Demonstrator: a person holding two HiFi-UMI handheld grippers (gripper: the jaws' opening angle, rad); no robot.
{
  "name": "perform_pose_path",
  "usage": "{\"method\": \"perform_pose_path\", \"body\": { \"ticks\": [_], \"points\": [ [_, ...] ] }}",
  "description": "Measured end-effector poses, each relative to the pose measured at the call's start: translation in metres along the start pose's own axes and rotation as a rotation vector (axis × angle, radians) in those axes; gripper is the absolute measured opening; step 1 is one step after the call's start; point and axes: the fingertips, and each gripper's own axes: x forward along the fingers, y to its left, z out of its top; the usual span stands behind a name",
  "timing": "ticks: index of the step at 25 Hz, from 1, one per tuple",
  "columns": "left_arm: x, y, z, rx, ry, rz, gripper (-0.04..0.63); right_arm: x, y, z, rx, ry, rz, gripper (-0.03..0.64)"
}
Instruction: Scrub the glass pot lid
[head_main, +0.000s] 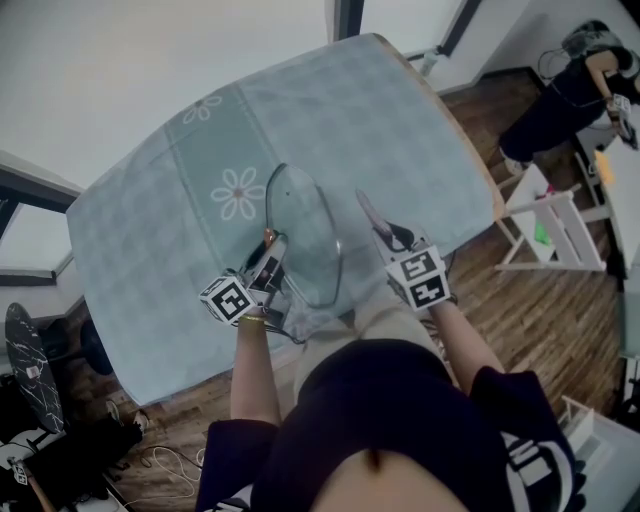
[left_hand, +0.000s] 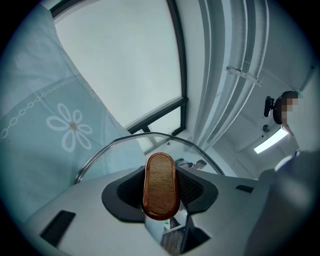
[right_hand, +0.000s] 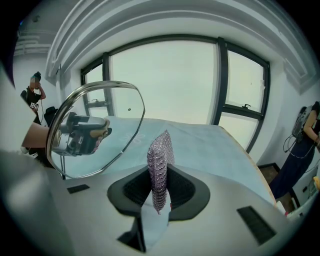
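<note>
lid (head_main: 305, 235): glass, round, metal-rimmed, with wooden knob (left_hand: 161, 186). Stood tilted on edge over the middle of the surface (head_main: 496, 205). Carried by the knob alone. Contact of lower rim with the cloth: not determinable.

left hand-held gripper (head_main: 268, 255): on the knob side of the lid, pointing level. Jaws partway closed and clamped on the knob, one pad against each flank, the knob's long oval face turned toward the camera. Rim of the lid arched just behind the knob.

right hand-held gripper (head_main: 385, 235): on the opposite side of the lid from the knob, angled downward. Jaws drawn in tight on a scrubber (right_hand: 159, 160), pinched flat between the pads.

scrubber: silvery-lilac mesh, folded narrow, stood upright out of the jaws. Just beside the lid, a gap visible between the two in the right gripper view. Left hand-held gripper seen through the glass from that side.

cloth (head_main: 180, 200): pale blue-green check, spread under the lid and covering the surface. Printed daisy (head_main: 238, 193) just beside the lid, on its knob side.

floor (head_main: 540, 310): wood boards, beyond the surface on the scrubber side of the lid.

rack (head_main: 550, 225): white, slatted, on the floor well apart from the lid, on the scrubber side.

person (head_main: 560, 95): dark clothing, well apart from the lid, past the rack.

windows (right_hand: 170, 80): dark-framed, bright, behind the lid in the right gripper view.
</note>
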Motion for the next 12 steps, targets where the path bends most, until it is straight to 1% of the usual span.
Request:
{"method": "perform_pose_path", "body": {
  "ticks": [4, 7, 9, 12],
  "points": [
    [-0.007, 0.002, 0.005, -0.027, -0.002, -0.041, 0.164, 0.000, 0.006, 0.002, 0.016, -0.006, -0.014, 0.080],
    [-0.014, 0.003, 0.008, -0.041, 0.002, -0.068, 0.164, -0.004, 0.004, 0.006, 0.058, -0.025, -0.026, 0.080],
    [-0.017, 0.002, 0.009, -0.046, 0.006, -0.092, 0.164, -0.009, -0.003, 0.009, 0.090, -0.039, -0.046, 0.080],
    [-0.022, 0.004, 0.008, -0.052, 0.023, -0.124, 0.164, -0.016, -0.013, 0.012, 0.109, -0.054, -0.087, 0.080]
  ]
}}
